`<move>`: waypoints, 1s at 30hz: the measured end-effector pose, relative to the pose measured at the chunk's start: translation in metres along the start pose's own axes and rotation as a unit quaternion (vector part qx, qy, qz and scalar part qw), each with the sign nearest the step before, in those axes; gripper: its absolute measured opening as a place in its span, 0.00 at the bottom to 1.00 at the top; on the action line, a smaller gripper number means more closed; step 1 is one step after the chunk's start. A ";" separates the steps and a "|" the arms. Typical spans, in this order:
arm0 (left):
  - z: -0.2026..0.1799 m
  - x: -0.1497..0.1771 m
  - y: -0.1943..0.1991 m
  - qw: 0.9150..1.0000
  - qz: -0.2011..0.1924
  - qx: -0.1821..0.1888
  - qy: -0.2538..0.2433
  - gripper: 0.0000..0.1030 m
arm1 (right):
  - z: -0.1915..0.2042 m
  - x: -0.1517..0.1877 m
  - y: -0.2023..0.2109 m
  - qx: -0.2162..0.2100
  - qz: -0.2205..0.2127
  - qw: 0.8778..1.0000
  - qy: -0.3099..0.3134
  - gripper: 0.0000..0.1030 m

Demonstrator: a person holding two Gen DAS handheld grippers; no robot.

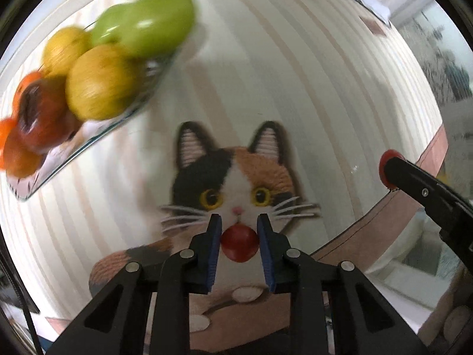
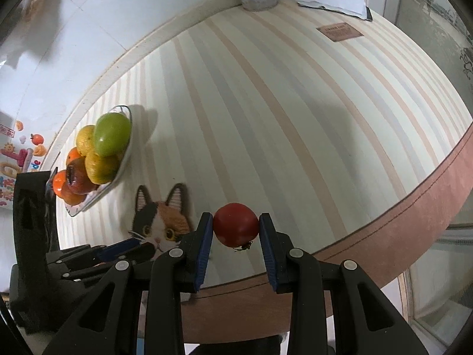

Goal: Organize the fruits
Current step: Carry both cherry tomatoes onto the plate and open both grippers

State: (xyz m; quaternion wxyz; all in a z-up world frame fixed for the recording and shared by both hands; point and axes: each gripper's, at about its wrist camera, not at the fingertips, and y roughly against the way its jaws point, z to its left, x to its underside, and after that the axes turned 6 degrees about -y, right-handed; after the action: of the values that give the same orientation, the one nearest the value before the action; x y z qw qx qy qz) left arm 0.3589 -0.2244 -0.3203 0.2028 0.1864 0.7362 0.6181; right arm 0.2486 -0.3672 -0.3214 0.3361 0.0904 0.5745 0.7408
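1. The left hand-held gripper holds a small red fruit between its blue pads, up above the cat picture near the front edge of the bench.
2. The right hand-held gripper holds a bigger red fruit the same way, also near the front edge.
3. The glass plate of fruit sits by the left edge of the bench. It lies ahead and to the left of both hand-held grippers.
4. I think the left one is nearer to the plate, so it may go first.
5. The plate is full, so a round fruit could roll off.
6. The right view shows the whole plate sharp. The left view shows it blurry.
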 end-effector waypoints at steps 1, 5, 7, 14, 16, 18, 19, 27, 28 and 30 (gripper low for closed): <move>0.007 0.001 0.003 1.000 -0.002 0.005 0.010 0.22 | 0.003 0.000 0.000 -0.002 0.001 1.000 0.002 0.33; 0.032 0.007 0.018 0.999 -0.011 0.011 0.043 0.22 | 0.010 0.001 0.002 -0.011 0.007 1.000 0.007 0.33; 0.043 0.011 0.025 0.998 -0.018 0.014 0.058 0.22 | 0.016 0.003 0.002 -0.015 0.008 1.000 0.013 0.33; 0.094 0.036 0.061 0.991 -0.058 0.027 0.116 0.22 | 0.063 0.014 -0.005 -0.053 0.030 0.997 0.057 0.33; 0.113 0.046 0.074 0.987 -0.077 0.027 0.139 0.22 | 0.085 0.014 -0.011 -0.070 0.041 0.994 0.074 0.33; 0.129 0.048 0.084 0.983 -0.089 0.029 0.157 0.22 | 0.110 0.014 -0.017 -0.089 0.051 0.990 0.094 0.33; 0.136 0.048 0.089 0.981 -0.095 0.028 0.168 0.22 | 0.123 0.013 -0.020 -0.100 0.055 0.988 0.103 0.33; 0.215 0.045 0.094 0.963 -0.111 0.014 0.246 0.22 | 0.206 0.015 -0.067 -0.145 0.092 0.974 0.149 0.33; 0.226 0.044 0.091 0.960 -0.110 0.016 0.257 0.22 | 0.215 0.017 -0.074 -0.148 0.094 0.973 0.153 0.33; 0.242 0.041 0.085 0.956 -0.107 0.018 0.272 0.22 | 0.230 0.020 -0.086 -0.148 0.093 0.971 0.165 0.33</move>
State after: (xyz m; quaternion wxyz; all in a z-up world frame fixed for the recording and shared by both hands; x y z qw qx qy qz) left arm 0.4538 0.0134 -0.2763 0.0562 -0.0653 0.7903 0.6066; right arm 0.3871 -0.1632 -0.3303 0.1762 -0.0311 0.4951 0.8502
